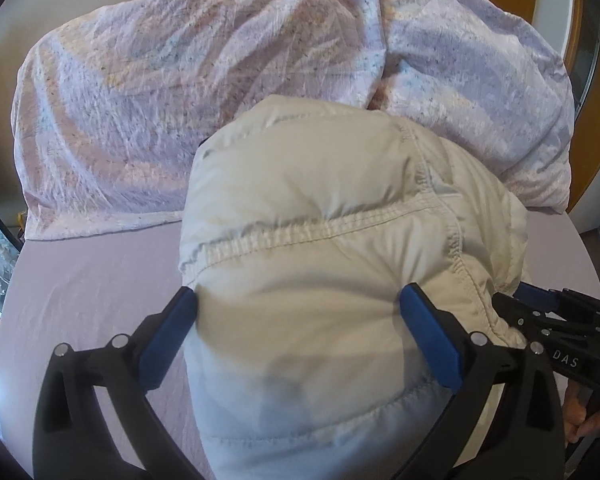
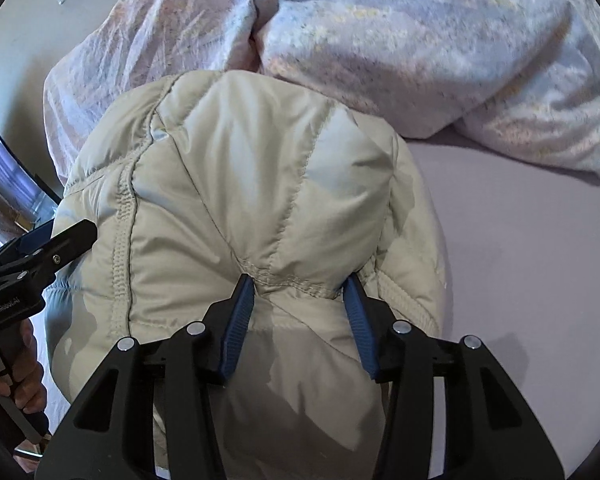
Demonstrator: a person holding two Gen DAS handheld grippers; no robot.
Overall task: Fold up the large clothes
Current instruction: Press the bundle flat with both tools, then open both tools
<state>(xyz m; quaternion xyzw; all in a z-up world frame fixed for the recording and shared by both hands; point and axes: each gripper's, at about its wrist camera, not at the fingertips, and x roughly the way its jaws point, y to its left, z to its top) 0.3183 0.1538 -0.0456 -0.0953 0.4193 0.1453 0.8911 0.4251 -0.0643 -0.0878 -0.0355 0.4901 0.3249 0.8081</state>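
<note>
Left wrist: left gripper [image 1: 298,302] spread wide, straddling the jacket [image 1: 320,216], pads beside the fabric with no clear squeeze.
Right wrist: right gripper [image 2: 300,292] pinches a jacket seam, likely to carry the fold.
Jacket: bundled on bed [image 2: 520,240], below pillows [image 1: 180,80].

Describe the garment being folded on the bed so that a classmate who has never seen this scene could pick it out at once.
Start at the bed with the plain lilac sheet. A rumpled pastel duvet is heaped across its far side. Just in front lies the puffy jacket: cream, padded, crossed by stitched seams, unlike the patterned bedding around it.
</note>
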